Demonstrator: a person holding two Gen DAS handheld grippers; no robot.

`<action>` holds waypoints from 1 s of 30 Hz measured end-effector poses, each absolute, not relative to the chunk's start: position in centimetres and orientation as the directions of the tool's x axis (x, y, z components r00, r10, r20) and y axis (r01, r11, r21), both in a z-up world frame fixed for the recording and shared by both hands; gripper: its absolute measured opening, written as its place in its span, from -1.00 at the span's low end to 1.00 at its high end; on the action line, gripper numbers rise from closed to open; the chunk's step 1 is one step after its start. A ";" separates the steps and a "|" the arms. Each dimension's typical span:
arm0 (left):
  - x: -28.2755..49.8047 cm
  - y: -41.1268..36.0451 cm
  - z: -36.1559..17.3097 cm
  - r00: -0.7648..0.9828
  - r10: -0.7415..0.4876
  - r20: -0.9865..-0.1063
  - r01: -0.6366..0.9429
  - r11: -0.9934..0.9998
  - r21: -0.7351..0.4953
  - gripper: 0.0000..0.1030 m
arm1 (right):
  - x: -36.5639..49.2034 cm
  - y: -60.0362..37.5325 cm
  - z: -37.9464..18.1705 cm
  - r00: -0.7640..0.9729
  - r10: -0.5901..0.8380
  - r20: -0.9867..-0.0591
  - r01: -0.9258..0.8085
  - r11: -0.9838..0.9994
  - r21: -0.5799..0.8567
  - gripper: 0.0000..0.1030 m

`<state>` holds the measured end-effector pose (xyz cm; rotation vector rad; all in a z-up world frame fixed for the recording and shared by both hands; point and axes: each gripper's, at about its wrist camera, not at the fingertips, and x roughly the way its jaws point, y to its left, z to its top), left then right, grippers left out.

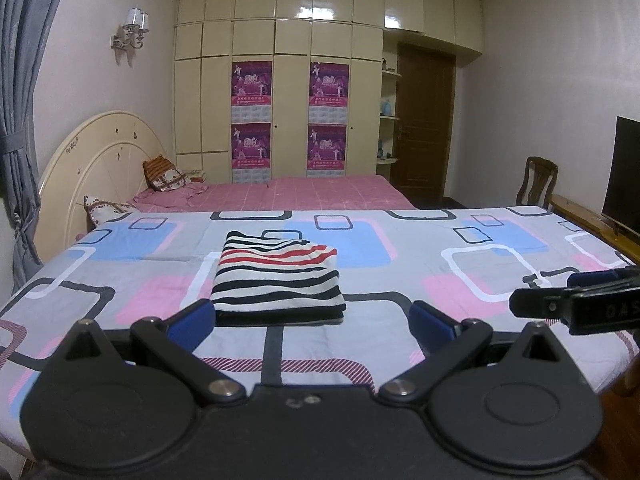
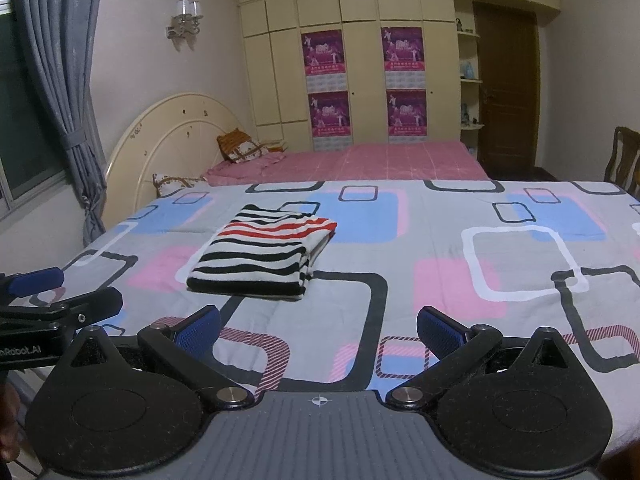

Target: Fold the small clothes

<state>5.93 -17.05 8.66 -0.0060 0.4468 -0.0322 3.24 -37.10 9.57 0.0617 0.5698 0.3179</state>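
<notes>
Two grippers hover over the patterned worktop, both empty. From the left wrist view, the left gripper (image 1: 312, 322) stands with its jaws wide apart, and the striped garment (image 1: 278, 278), already folded into a compact rectangle, lies straight ahead, its near edge just beyond the fingertips. Its long axis seems to run away from the gripper, though the fisheye bends things. The right gripper (image 1: 560, 304) shows off to the right, edge-on.

From the right wrist view, the right gripper (image 2: 318, 330) is likewise spread open, holding nothing. Here the folded garment sits ahead and to the left, well apart from its fingers. The left gripper is the nearer of the two for any next touch.
</notes>
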 end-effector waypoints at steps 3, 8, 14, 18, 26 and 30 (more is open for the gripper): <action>6.0 -17.0 8.6 0.901 -0.034 -0.433 0.032 0.999 -0.013 1.00 | 3.3 -37.3 9.6 0.795 0.314 -0.519 -0.280 0.949 0.144 1.00; 6.0 -17.0 8.6 0.901 -0.037 -0.433 0.035 0.999 -0.013 1.00 | 3.4 -37.3 9.7 0.794 0.314 -0.521 -0.282 0.949 0.142 1.00; 6.2 -16.8 8.6 0.899 -0.041 -0.435 0.039 0.999 -0.014 1.00 | 3.6 -37.2 9.8 0.793 0.317 -0.520 -0.286 0.948 0.141 1.00; 6.2 -16.9 8.6 0.900 -0.041 -0.435 0.038 0.999 -0.015 1.00 | 3.7 -37.3 9.8 0.793 0.317 -0.520 -0.288 0.947 0.140 1.00; 6.2 -16.9 8.6 0.899 -0.040 -0.435 0.038 0.999 -0.014 1.00 | 4.0 -37.4 9.8 0.791 0.321 -0.520 -0.293 0.946 0.138 1.00; 6.3 -16.9 8.6 0.900 -0.040 -0.434 0.038 0.999 -0.012 1.00 | 4.1 -37.5 9.8 0.792 0.322 -0.518 -0.294 0.946 0.138 1.00</action>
